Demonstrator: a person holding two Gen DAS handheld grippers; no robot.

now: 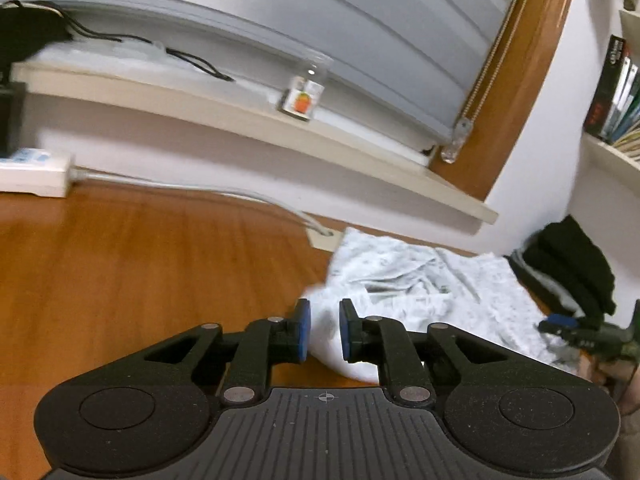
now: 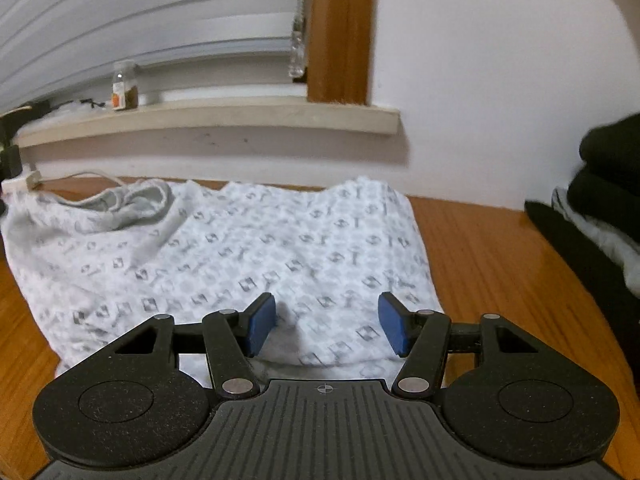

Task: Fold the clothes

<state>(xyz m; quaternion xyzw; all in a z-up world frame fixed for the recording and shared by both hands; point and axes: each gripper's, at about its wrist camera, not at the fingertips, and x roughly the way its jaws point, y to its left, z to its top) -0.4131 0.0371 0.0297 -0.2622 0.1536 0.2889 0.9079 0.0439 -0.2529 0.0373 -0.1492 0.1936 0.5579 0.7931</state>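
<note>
The left hand-held gripper (image 1: 323,330) has its blue pads drawn close on either side of a raised lobe of the white patterned garment (image 2: 248,256); a narrow strip of cloth fills the gap, so it appears to be pinching that edge, though motion blur prevents confirmation of firm contact. The right hand-held gripper (image 2: 327,326) is spread wide above the near hem of the garment and holds nothing. The garment lies on the wooden desk (image 2: 492,248), partly flattened, with one layer turned over itself and its grey collar (image 2: 132,200) bunched at the far left corner. Judged from this, the garment is in mid-fold: its outline is roughly rectangular, but wrinkles and the loose collar remain to be squared. To the right, a stack of dark clothes (image 2: 608,184) sits folded, with a light item between its layers; how many pieces it contains cannot be determined, as the frame cuts it off. Further back, a small jar (image 2: 125,86) stands on the window sill (image 2: 240,120). The person's hands are out of view.
</note>
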